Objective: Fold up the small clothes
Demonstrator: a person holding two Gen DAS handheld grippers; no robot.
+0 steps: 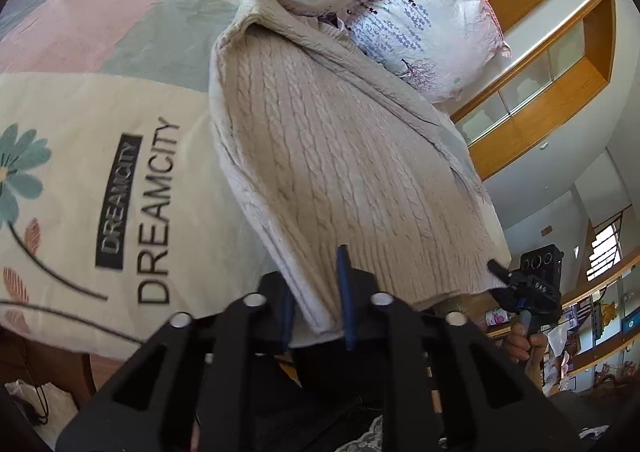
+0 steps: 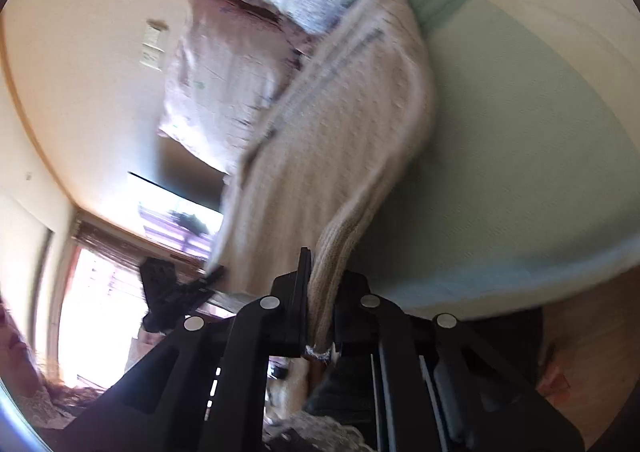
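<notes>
A beige cable-knit sweater (image 1: 320, 156) lies folded lengthwise on a bed, its near hem lifted off the bedspread. My left gripper (image 1: 320, 304) is shut on the hem's left corner. My right gripper (image 2: 320, 292) is shut on the hem's other corner; it also shows in the left wrist view (image 1: 516, 284) at the sweater's right edge. The left gripper shows in the right wrist view (image 2: 188, 288) at the sweater's (image 2: 328, 148) left edge. The right wrist view is blurred.
The bedspread (image 1: 100, 180) is cream, pink and green with a flower and the word DREAMCITY. Floral pillows (image 1: 420, 16) lie at the sweater's far end. A wooden wall shelf (image 1: 560, 84) is at the right. A bright window (image 2: 100, 304) shows behind.
</notes>
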